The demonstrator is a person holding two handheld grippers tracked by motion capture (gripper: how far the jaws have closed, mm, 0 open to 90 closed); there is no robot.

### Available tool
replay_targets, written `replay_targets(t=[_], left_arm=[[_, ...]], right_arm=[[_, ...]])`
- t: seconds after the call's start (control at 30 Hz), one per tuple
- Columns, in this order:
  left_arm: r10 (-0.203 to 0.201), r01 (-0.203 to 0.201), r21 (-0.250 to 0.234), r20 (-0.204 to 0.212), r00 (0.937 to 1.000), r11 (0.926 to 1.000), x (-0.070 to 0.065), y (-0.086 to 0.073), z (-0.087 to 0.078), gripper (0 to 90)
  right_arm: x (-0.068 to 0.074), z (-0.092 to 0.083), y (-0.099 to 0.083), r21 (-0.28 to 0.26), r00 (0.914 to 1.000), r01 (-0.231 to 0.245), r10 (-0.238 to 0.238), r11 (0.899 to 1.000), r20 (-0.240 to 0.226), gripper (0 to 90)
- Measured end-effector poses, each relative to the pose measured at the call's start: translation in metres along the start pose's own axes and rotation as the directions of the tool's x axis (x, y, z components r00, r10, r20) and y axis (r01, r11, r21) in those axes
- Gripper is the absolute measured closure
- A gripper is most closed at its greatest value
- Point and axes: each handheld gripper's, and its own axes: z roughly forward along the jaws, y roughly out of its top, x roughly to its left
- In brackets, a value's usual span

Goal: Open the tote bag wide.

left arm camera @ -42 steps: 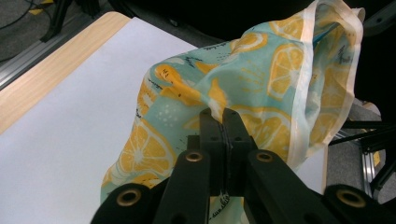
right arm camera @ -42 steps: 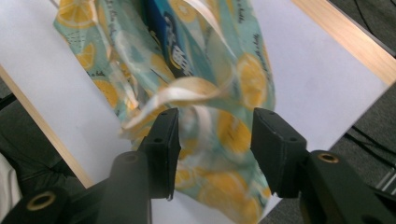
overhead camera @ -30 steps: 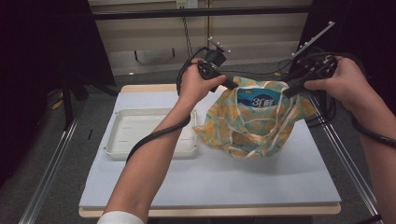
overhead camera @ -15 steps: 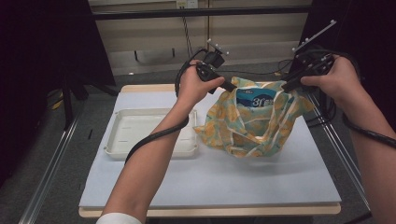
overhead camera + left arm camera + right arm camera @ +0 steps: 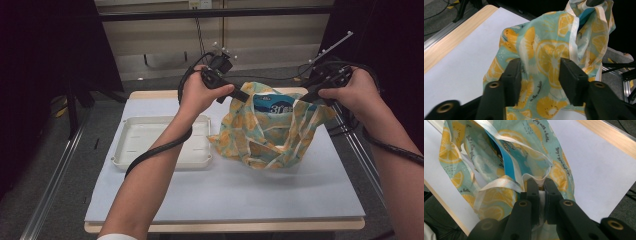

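Observation:
A teal cloth bag printed with lemon slices (image 5: 270,137) stands on the white table, with a blue packet (image 5: 277,106) inside it. My left gripper (image 5: 246,96) is at the bag's left rim. Its jaws have just been opening; in the left gripper view (image 5: 540,68) they stand apart, with the bag's cloth (image 5: 549,50) between them and no pad pressing on it. My right gripper (image 5: 306,96) holds up the right rim. In the right gripper view (image 5: 541,183) it is shut on the bag's white-edged hem (image 5: 506,183), and the blue packet (image 5: 509,157) lies beyond it.
A shallow white tray (image 5: 165,162) lies left of the bag, under my left forearm. The table's white top (image 5: 225,195) stretches to the front edge. Black cables trail from both grippers, and a metal rail (image 5: 360,155) runs along the table's right side.
The left gripper's jaws, pinched on the bag's left rim before, now stand apart. The right gripper has kept its grip and hardly moved.

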Motion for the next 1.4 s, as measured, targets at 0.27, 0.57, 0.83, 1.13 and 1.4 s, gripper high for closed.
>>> replay_targets(t=[0.27, 0.57, 0.83, 1.13, 1.4], left_arm=[[0.01, -0.01, 0.019, 0.01, 0.9999, 0.9998, -0.009, -0.006, -0.007, 50.4], [0.039, -0.04, 0.034, 0.037, 0.9986, 0.9986, -0.016, -0.004, 0.004, 55.2], [0.05, -0.051, 0.043, 0.03, 0.9983, 0.9978, -0.016, 0.002, 0.012, 70.3], [0.044, -0.045, 0.029, 0.038, 0.9983, 0.9985, -0.014, 0.008, -0.001, 89.2], [0.062, -0.061, -0.012, 0.05, 0.9968, 0.998, -0.021, 0.028, -0.017, 90.0]], right_arm=[[0.002, 0.0, 0.0, 0.008, 0.9999, -0.003, 0.003, 1.0, 0.011, 85.2], [0.003, 0.001, 0.0, 0.011, 0.9999, -0.004, 0.004, 1.0, 0.009, 85.1], [0.003, 0.002, -0.001, 0.013, 1.0, -0.004, 0.004, 1.0, 0.005, 85.0], [0.004, 0.003, 0.0, 0.018, 0.9999, 0.008, -0.009, 1.0, 0.008, 85.0], [0.005, 0.002, 0.0, 0.017, 0.9998, 0.017, -0.017, 1.0, 0.007, 85.0]])
